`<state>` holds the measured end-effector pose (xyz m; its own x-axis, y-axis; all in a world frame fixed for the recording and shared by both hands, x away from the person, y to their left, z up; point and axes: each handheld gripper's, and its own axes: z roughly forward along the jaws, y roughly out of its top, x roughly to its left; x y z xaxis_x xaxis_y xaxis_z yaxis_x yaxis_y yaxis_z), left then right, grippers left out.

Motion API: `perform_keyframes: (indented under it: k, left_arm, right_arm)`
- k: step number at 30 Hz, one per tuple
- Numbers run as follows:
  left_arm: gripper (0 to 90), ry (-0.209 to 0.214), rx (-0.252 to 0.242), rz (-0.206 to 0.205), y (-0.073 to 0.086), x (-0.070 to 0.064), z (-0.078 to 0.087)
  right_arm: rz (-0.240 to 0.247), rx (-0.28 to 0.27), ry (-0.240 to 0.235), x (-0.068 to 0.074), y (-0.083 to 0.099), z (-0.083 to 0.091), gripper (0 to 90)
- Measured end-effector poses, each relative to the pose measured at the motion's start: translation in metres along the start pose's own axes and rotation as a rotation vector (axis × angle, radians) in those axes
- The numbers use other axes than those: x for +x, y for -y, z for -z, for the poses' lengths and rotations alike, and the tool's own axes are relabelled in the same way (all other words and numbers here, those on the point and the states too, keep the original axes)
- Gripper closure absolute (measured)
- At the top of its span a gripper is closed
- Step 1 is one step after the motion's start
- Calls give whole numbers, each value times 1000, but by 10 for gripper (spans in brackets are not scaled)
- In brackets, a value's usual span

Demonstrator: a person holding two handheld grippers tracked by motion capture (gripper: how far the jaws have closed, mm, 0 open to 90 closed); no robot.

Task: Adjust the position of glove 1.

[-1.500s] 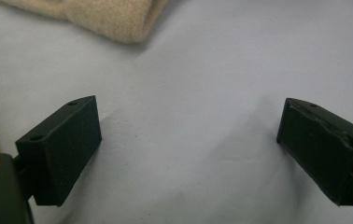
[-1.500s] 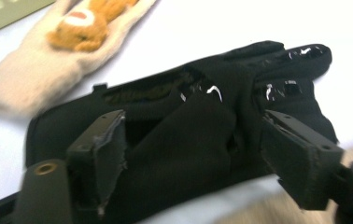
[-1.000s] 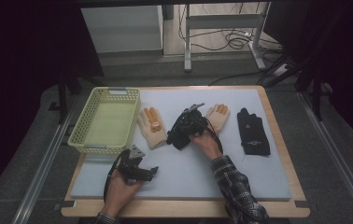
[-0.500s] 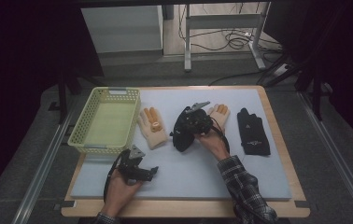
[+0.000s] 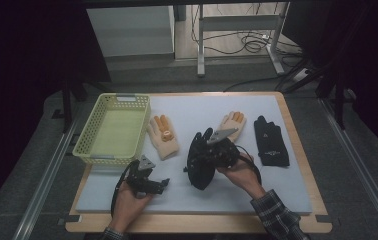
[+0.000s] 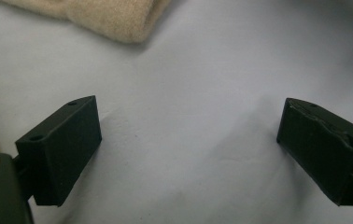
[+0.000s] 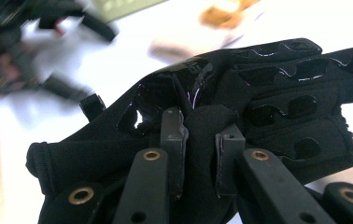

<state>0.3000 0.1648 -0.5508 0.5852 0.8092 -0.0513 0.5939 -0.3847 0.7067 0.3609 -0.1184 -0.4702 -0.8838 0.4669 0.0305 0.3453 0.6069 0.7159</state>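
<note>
Pinched shut on a fold of the black fabric glove with glossy rubber patches (image 7: pixel 240 98), our right gripper (image 7: pixel 201 154) holds it lifted just above the pale blue table mat (image 5: pixel 277 185), near the middle of the table. Our left gripper (image 6: pixel 188 154) hangs low over bare mat with its jaws spread wide and nothing between them, just short of the cuff of the beige knit glove with orange fingertips (image 5: pixel 163 136). We judge the black glove light, limp and floppy, so it will sag and swing from one pinch; the rubber patches may be a little slick, so the softer fabric fold by the cuff looks the safer hold. Beside us sit the yellow-green plastic mesh basket (image 5: pixel 91 131), another beige glove (image 5: pixel 233 121) and a second black glove (image 5: pixel 271 141).
</note>
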Motion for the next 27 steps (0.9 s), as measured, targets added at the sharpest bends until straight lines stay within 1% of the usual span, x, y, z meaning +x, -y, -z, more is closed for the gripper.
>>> perform_keyframes:
  k: [2, 4, 5, 6, 7, 8, 9, 10, 12, 17, 19, 21, 24, 27]
  left_arm:
    - [65, 0, 0, 0, 0, 0, 0]
    - [65, 1, 0, 3, 0, 0, 0]
    - [65, 1, 0, 3, 0, 0, 0]
    - [65, 1, 0, 3, 0, 0, 0]
    - [65, 1, 0, 3, 0, 0, 0]
    - [65, 1, 0, 3, 0, 0, 0]
    - [65, 1, -1, 4, 0, 0, 0]
    - [65, 1, -1, 3, 0, 0, 0]
    - [65, 1, 0, 3, 0, 0, 0]
    - [65, 1, 2, 1, 0, 0, 0]
    - [65, 1, 2, 0, 0, 0, 0]
    - [65, 1, 3, 0, 0, 0, 0]
    - [65, 1, 2, -2, 0, 0, 0]
    - [65, 0, 3, -2, 0, 0, 0]
  right_arm:
    - [17, 10, -20, 9, 9, -2, 767]
    - [37, 19, -34, 15, 16, -5, 765]
    - [53, 31, -42, 17, 22, -9, 750]
    - [60, 39, -39, 17, 25, -12, 721]
    - [60, 39, -39, 17, 25, -12, 721]
    - [60, 42, -38, 16, 27, -14, 652]
    - [57, 38, -34, 15, 28, -15, 585]
    - [45, 30, -28, 14, 29, -15, 540]
    - [27, 12, -24, 11, 30, -13, 489]
    - [-9, -7, -7, 2, 35, -5, 445]
    - [-28, -15, -7, -1, 38, -3, 431]
    - [-37, -28, 0, -4, 39, 0, 416]
    - [-44, -38, 9, -6, 36, 4, 395]
    - [-41, -51, 26, -8, 30, 9, 368]
